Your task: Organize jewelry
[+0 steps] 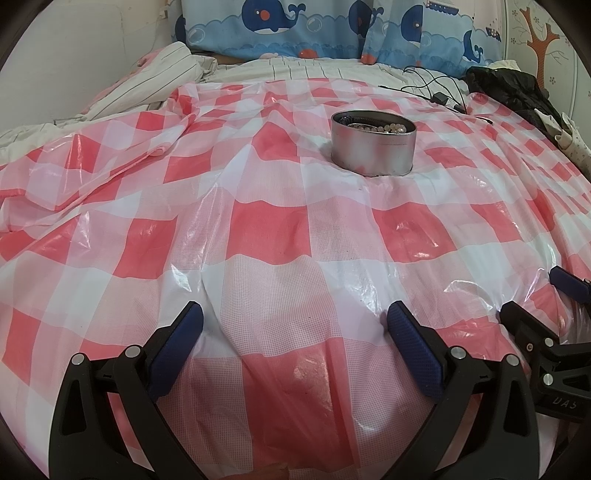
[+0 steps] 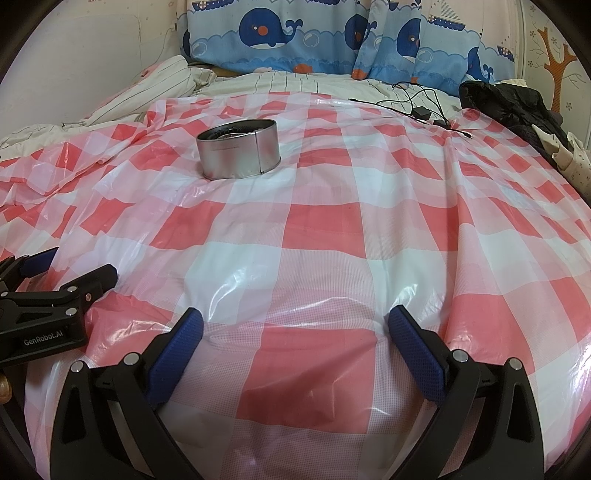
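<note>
A round silver tin (image 1: 373, 144) stands on the red-and-white checked plastic sheet (image 1: 266, 236) over the bed. Pale beads (image 1: 384, 128) lie inside it. The tin also shows in the right wrist view (image 2: 240, 147). My left gripper (image 1: 295, 314) is open and empty, low over the sheet, well in front of the tin. My right gripper (image 2: 295, 317) is open and empty, to the right of the left one at about the same distance from the tin. Each gripper shows at the edge of the other's view: the right one (image 1: 539, 295) and the left one (image 2: 70, 273).
Whale-print pillows (image 1: 332, 29) line the back of the bed. A striped blanket (image 1: 155, 74) is bunched at the back left. Black cables with an adapter (image 1: 439, 96) and a black garment (image 1: 517, 88) lie at the back right. A wall runs along the left.
</note>
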Demonstrator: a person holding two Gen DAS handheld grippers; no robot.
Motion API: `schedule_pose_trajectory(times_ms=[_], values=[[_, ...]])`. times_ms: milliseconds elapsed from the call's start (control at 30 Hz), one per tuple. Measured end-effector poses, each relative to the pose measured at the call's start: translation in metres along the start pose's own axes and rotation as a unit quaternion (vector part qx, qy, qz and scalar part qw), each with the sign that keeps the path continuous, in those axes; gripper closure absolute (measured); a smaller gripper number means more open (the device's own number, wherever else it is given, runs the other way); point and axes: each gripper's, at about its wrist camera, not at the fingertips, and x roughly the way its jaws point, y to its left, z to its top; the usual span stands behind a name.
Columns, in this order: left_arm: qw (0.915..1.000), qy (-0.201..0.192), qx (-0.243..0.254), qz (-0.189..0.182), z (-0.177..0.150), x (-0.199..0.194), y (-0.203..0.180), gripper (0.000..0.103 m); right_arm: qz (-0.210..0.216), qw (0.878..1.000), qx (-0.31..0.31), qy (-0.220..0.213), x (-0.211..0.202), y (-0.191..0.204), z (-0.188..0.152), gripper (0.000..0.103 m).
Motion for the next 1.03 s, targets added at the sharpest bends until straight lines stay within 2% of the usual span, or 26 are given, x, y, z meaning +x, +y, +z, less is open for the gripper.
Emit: schedule_pose_trajectory(times_ms=[467,633,1033], values=[[1.0,-0.001,0.0,0.001,0.001,0.0,-0.001,0.007,-0.001,1.0,-0.001,0.0,0.0,0.0,0.0,0.007],[0.9996,-0.01,-0.009,0.026,-0.003,-0.003,0.002,0.006,-0.001,1.0,-0.001,0.0,0.001,0.001,0.001,0.007],[0.9998,-0.003,-0.015,0.016,-0.002,0.0,0.01,0.006,-0.001,1.0,-0.001,-0.001,-0.001,-0.001,0.0,0.007]])
